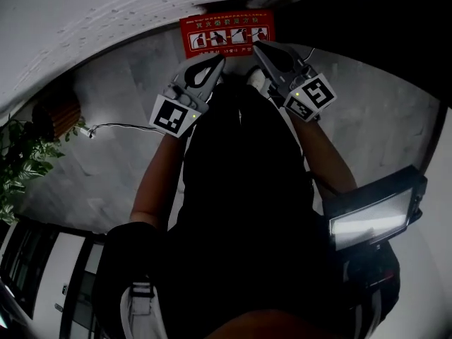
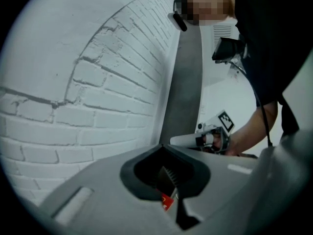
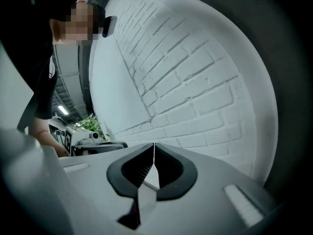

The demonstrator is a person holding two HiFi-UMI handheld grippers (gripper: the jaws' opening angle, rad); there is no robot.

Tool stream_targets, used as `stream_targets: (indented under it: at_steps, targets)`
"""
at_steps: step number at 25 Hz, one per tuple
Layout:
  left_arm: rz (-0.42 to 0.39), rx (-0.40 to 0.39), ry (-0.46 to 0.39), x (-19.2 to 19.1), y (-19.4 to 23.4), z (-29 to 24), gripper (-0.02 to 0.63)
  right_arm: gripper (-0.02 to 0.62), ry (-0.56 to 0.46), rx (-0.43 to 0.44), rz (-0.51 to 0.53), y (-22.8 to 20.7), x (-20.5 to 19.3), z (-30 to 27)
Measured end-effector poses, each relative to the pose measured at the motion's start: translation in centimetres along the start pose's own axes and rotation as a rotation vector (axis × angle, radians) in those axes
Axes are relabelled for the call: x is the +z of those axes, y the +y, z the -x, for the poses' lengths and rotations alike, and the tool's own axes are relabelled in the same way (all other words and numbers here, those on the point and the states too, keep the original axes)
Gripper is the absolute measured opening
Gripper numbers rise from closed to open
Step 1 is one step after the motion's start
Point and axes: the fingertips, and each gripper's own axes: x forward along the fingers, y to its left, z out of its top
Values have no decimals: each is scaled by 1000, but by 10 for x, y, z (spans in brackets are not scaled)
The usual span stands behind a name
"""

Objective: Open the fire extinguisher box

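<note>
Head view: red fire extinguisher box (image 1: pixel 226 34) sits top centre, right where the white brick wall (image 1: pixel 85 20) meets the grey floor (image 1: pixel 106 175), w/ pictogram panels across its face. Both claws are on it. The left gripper (image 1: pixel 217 61) reaches the box's near edge just left of centre, and the right gripper (image 1: pixel 258 46) is beside it to the right, tips at the same edge, the two close but apart. Left gripper view: jaws closed, tips meeting in a line, a red sliver (image 2: pixel 167 202) showing in the gap lower down, can't tell if it's actually pinched. Right gripper view: same story, tips together, a pale strip (image 3: pixel 146 190) in the gap behind them. Off to the left there's a potted plant (image 1: pixel 18 161) and a cable (image 1: pixel 120 126) trailing across the floor.
</note>
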Motion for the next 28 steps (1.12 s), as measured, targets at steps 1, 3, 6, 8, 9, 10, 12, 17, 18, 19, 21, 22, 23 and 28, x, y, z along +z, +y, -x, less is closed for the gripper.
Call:
stream_targets:
  at_steps: [1,3,6,8,9,10,12,17,18,19,21,22,23,28]
  targets:
    - [3,0,7,-11,0,-4,0,11,-2,-7,-17,-6,-9,-1]
    - [12,4,27,-39,3,-13,0,11,-6,-25,-54,-18,-33,-5]
    - [27,8,49,-68,7,-25,0,12,-6,-62,-120,-33,-65,-9]
    - [31,6,49,-72,5,-31,0,12,12,-85,-163,-35,-79,-8]
    - [35,8,52,-73,6,-33,0,12,24,-94,-185,-36,-87,-7]
    - [40,16,56,-78,9,-35,0,12,33,-103,-206,-39,-96,-8]
    - [55,41,64,-97,21,-47,0,12,39,-121,-242,-55,-120,-8]
    - [78,50,105,-149,31,-70,0,21,36,-209,-359,-95,-181,-2]
    - [80,48,112,-156,31,-72,0,35,33,-229,-392,-100,-190,0]
    - [80,48,113,-163,31,-76,0,64,27,-250,-430,-107,-199,2]
    - [77,49,118,-177,32,-82,0,111,13,-293,-508,-120,-216,6]
    - [76,47,127,-183,32,-86,0,115,9,-316,-536,-126,-224,9]
    - [76,45,131,-190,33,-89,0,115,8,-341,-554,-131,-231,11]
    - [94,36,168,-222,27,-100,0,141,11,-436,-650,-146,-269,24]
